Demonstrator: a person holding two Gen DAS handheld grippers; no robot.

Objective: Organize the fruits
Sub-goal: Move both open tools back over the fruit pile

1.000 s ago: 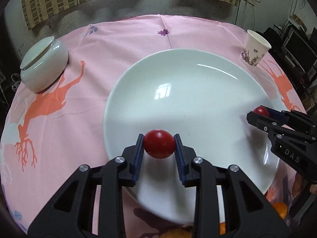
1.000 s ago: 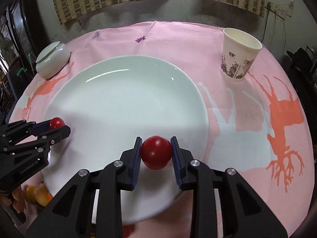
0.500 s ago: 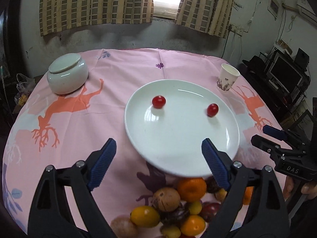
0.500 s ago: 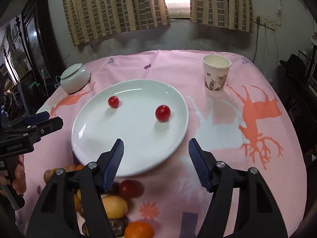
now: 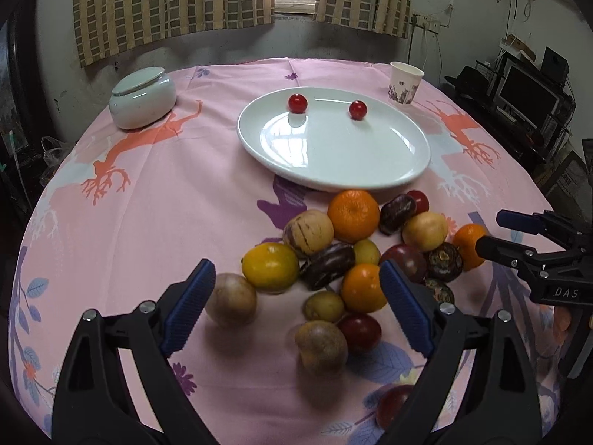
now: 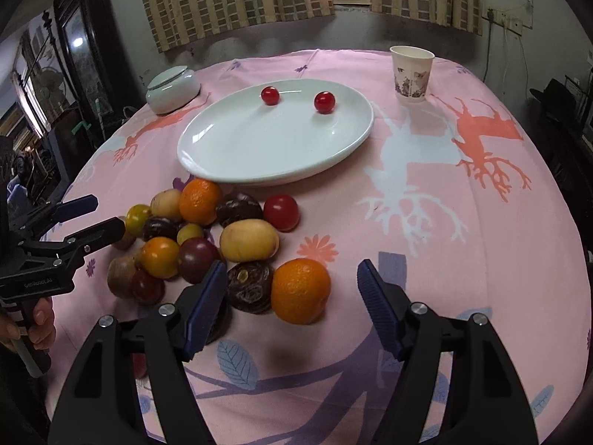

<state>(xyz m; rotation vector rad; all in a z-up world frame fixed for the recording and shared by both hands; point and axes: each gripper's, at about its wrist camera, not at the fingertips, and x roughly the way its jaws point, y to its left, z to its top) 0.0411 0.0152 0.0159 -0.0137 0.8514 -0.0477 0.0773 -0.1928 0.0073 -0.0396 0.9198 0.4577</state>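
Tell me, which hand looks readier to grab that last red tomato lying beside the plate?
Probably the right tongs: open, and the red tomato lies unobstructed on their edge of the pile. The left tongs would reach across other fruit.

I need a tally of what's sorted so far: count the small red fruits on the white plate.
2. One small red fruit sits at the far left of the white plate; the other small red fruit sits to its right. None seem hidden.

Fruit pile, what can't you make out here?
- Left wrist view: a dark red fruit at the bottom, half hidden by the left claw, and blurred.
- Right wrist view: a dark fruit behind the right claw finger; kind unclear.
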